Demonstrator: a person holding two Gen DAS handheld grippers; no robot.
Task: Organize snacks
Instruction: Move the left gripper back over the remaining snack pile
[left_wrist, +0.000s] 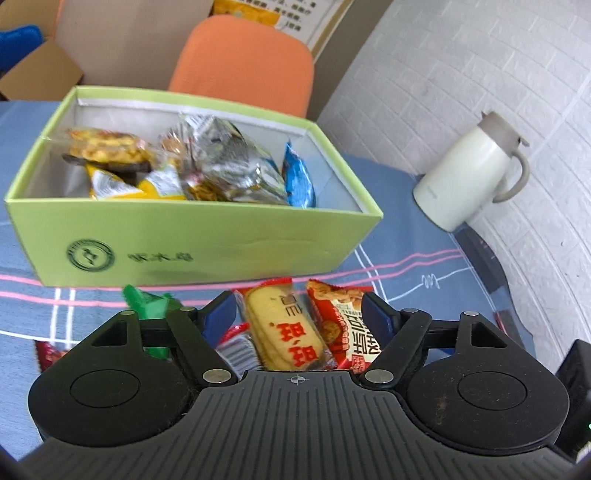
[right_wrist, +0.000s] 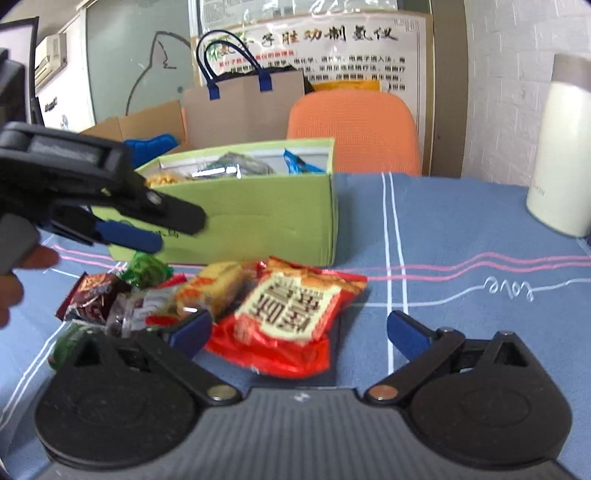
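Note:
A light green box (left_wrist: 192, 236) holding several snack packets stands on the blue checked cloth. In front of it lies a loose pile: a yellow cracker packet (left_wrist: 284, 328), a red snack bag (left_wrist: 343, 325) and a green packet (left_wrist: 147, 302). My left gripper (left_wrist: 299, 314) hangs open just above the pile, its pads either side of the cracker packet and the red bag, not pressing on them. In the right wrist view my right gripper (right_wrist: 299, 328) is wide open over the near end of the red snack bag (right_wrist: 291, 314). The left gripper (right_wrist: 155, 229) reaches in from the left above the pile.
A white thermos jug (left_wrist: 469, 173) stands at the table's right edge by the brick wall. An orange chair (left_wrist: 243, 62) sits behind the box, with a cardboard carton and a paper bag (right_wrist: 243, 107) behind it. A hand (right_wrist: 22, 273) is at the left.

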